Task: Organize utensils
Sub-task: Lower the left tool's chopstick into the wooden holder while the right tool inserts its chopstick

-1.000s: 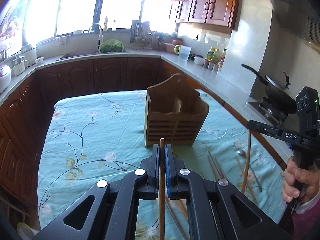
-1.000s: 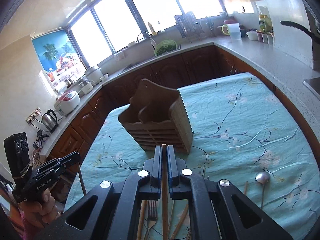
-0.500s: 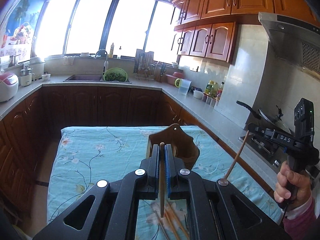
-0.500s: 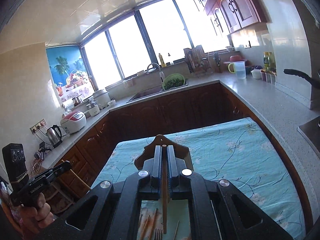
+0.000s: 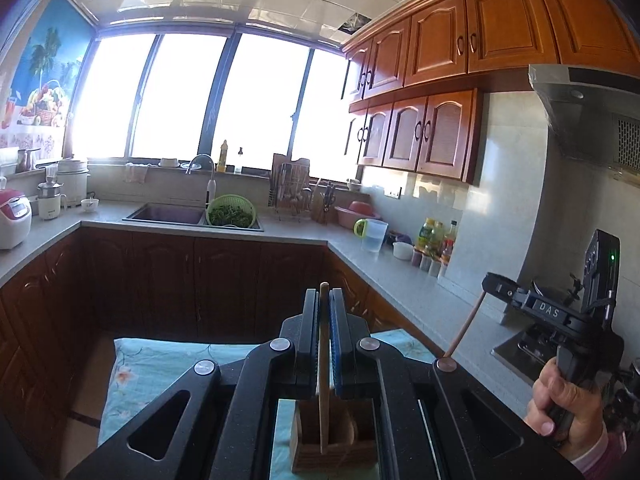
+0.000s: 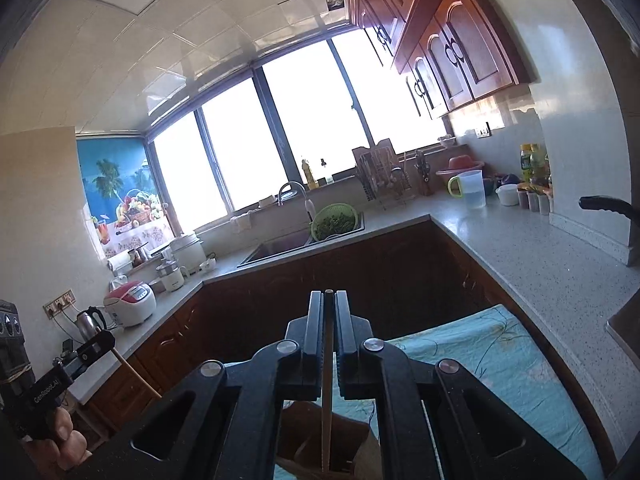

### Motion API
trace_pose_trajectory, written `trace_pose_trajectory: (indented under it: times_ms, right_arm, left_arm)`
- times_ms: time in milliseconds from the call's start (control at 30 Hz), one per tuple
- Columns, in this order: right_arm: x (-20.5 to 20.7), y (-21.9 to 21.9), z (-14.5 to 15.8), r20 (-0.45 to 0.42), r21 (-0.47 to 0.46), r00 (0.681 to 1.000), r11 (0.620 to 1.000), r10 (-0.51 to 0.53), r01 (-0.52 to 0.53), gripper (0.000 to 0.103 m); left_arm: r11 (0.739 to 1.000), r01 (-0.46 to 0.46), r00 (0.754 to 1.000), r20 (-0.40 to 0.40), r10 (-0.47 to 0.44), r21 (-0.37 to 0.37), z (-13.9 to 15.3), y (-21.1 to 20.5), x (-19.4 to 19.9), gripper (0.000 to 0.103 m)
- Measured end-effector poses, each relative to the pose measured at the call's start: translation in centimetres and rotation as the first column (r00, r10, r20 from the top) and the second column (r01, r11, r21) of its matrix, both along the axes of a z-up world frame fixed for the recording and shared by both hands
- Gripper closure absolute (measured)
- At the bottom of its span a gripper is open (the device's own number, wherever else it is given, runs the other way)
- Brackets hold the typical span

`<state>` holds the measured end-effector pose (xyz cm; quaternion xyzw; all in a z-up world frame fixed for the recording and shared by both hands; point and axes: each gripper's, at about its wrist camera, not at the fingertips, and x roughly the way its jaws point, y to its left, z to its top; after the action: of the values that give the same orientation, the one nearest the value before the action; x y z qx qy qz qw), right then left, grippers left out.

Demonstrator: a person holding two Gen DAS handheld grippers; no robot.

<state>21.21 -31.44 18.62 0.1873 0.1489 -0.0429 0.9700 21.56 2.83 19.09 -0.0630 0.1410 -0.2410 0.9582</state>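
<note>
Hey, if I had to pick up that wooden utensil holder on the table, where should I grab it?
Probably the wooden utensil holder by a side wall's top rim, coming from above: it stands upright, open-topped, with thin walls that jaws could straddle.

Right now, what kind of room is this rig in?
A home kitchen, most likely: a sink set in an L-shaped countertop, wooden wall cabinets, and a range hood on the right.
</note>
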Motion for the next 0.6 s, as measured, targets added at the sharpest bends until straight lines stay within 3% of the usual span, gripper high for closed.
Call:
trace_pose_trajectory:
  times_ms: [367,467,600]
  right_arm:
    - [3.3,-0.5,-8.6,-0.062,0.039,0.998,0.999,-0.021,0.023,0.098]
    - [3.6,-0.6,-10.3,-0.104,0.058,0.995,0.998,-0.011,0.017,0.098]
    - [3.4,-0.5,-11.6,-0.142,0.076,0.990,0.997,-0.002,0.013,0.097]
  left_arm:
    - [0.996,-0.080,0.986,-0.151,0.073,-0.045,-10.4,-4.7,9.6,0.100]
    - [0.995,-0.086,0.976,-0.207,0.074,-0.049,-12.3,-5.3,11.5,0.100]
    - [0.996,-0.083,0.970,-0.230,0.075,-0.028,-12.4,-5.8,13.5,0.099]
